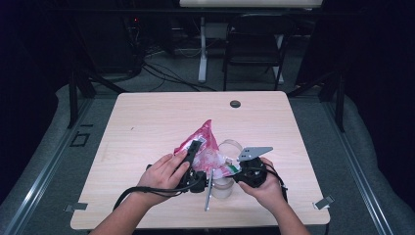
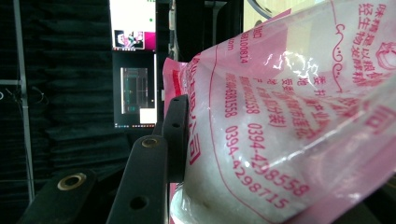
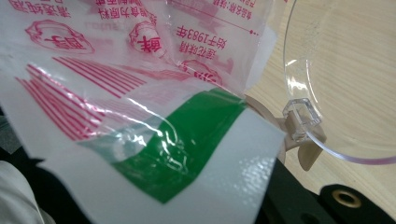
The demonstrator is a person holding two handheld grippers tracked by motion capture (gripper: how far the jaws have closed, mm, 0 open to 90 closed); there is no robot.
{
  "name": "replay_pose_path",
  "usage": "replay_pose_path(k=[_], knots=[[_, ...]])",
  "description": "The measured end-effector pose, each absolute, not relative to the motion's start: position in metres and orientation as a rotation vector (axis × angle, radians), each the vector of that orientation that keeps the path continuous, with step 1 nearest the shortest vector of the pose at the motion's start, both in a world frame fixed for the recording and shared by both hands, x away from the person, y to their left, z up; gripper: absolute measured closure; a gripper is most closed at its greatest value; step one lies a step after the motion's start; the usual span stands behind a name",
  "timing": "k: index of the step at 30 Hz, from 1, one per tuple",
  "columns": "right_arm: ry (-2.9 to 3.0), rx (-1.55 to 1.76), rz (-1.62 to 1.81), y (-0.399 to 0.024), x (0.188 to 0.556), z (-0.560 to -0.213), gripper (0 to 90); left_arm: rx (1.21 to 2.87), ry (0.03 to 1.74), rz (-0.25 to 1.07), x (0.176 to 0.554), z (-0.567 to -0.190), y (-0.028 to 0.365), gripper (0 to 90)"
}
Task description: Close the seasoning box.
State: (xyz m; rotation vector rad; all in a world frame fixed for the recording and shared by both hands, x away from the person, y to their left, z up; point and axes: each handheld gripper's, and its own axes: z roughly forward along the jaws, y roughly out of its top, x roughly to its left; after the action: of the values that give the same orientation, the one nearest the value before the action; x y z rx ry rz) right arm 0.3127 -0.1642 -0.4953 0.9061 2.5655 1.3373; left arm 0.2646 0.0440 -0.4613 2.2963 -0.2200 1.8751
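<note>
One pink bag (image 1: 205, 149) held by two tools, beside one clear container (image 1: 230, 147).

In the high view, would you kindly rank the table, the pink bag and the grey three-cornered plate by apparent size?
1. Table
2. Pink bag
3. Grey plate, on the right gripper and nearer the camera, yet clearly the smallest.

The room is dark, but the tabletop (image 1: 147, 122) is brightly lit. Close up, the shiny bag (image 2: 299, 116) shows white glare and looks blurry.
</note>
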Motion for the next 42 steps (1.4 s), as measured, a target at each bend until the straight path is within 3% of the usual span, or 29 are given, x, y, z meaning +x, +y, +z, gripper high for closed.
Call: replay_pose_path(k=[42], knots=[[2.553, 0.892, 1.312, -0.1649, 0.3116, -0.4927, 90.0, 2.299, -0.195, 1.863, 0.2675, -0.4636, 0.0463, 67.9]])
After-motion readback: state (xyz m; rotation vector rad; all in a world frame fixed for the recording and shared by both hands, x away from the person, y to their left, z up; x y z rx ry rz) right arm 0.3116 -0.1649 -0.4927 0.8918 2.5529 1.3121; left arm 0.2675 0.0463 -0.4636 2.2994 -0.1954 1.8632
